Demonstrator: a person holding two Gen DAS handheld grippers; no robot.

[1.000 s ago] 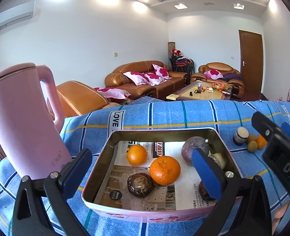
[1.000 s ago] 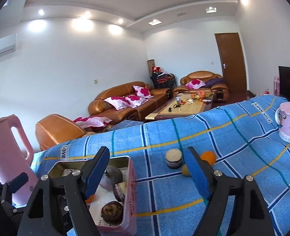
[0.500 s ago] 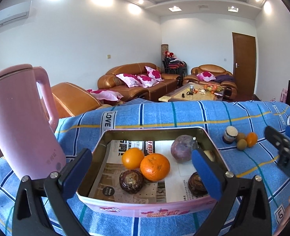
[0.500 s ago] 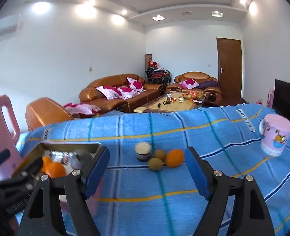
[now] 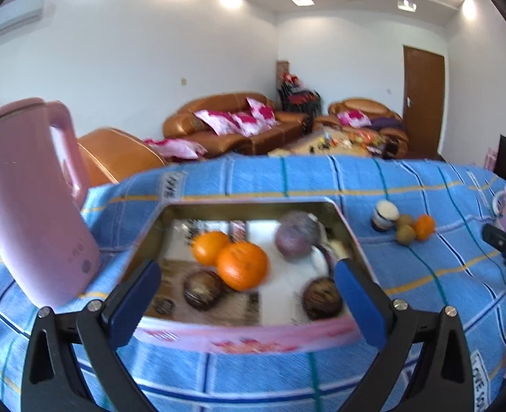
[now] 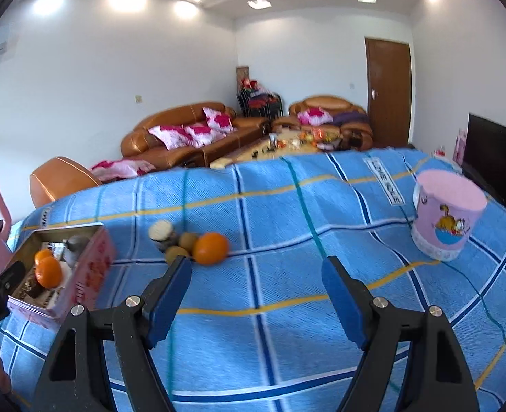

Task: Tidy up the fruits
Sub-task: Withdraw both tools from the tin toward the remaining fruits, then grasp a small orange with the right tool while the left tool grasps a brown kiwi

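Blue-checked cloth fills more view; right tongs swung off tin.

A blue checked cloth covers the bench, bearing a pink kettle, a fruit tin, a small jar, loose fruits and a pink mug.

My left wrist view looks forward and down from close over the tin tray. My right wrist view sits further right, facing the same sofa wall. Both share the tray, loose fruit cluster and pink mug.
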